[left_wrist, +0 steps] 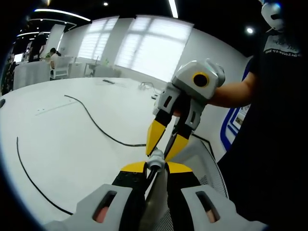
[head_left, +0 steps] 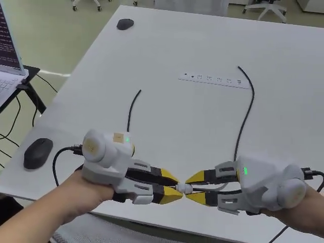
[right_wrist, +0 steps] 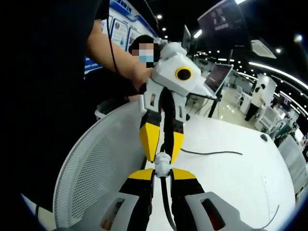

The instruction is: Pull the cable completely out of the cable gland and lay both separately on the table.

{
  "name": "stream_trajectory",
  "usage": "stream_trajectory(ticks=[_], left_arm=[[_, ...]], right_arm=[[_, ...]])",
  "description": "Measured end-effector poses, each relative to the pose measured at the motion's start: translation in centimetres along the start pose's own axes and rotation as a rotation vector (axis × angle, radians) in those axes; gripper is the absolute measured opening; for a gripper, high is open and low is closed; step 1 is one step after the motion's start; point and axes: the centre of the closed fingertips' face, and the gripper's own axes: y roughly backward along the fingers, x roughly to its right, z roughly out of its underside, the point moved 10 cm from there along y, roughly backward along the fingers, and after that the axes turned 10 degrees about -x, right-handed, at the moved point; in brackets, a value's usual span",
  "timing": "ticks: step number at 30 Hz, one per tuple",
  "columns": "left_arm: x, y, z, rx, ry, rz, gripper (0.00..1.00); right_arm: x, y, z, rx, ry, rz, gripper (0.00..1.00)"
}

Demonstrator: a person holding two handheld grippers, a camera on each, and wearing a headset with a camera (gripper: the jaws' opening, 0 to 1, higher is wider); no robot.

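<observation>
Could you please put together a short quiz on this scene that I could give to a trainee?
1. True or false: the cable gland lies on the table, clear of the left gripper and the right gripper.
2. What lies flat on the table beyond the grippers? A) a power strip B) a screwdriver C) a roll of tape
3. Fill in: in the right gripper view, a black ___ runs from the gland back between that gripper's fingers.
Key: 1 false, it sits between the two grippers' fingertips; 2 A; 3 cable.
</observation>
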Motion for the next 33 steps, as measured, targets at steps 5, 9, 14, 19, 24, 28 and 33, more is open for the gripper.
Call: stream_trajectory(ticks=[5, 9, 14, 19, 24, 28, 33], left_arm=[[0.0, 0.1, 0.0, -0.002, -0.003, 0.000, 0.15], [0.0, 0.1, 0.1, -0.001, 0.001, 0.001, 0.15], [-0.2, 0.2, -0.1, 0.009, -0.005, -0.002, 0.15], [-0.3, 0.1, -0.4, 0.012, -0.020, -0.002, 0.15], [-0.7, 0.3, -0.7, 0.010, -0.059, -0.023, 0.15], [-1.0, 0.5, -1.0, 0.005, -0.096, -0.035, 0.15], [-1.3, 0.2, -1.4, 0.007, -0.123, -0.051, 0.15]], right_arm=[[-0.1, -0.1, 0.0, 0.002, -0.019, 0.008, 0.08], [-0.1, -0.1, 0.0, 0.004, -0.037, 0.013, 0.08], [0.2, -0.1, 0.0, 0.016, -0.078, 0.021, 0.08], [0.7, 0.0, 0.1, 0.047, -0.222, 0.032, 0.16], [0.8, 0.6, 0.8, 0.055, -0.333, 0.077, 0.22], [0.6, 0.9, 1.9, 0.002, -0.414, 0.139, 0.27], [1.0, 1.8, 2.3, 0.000, -0.485, 0.236, 0.30]])
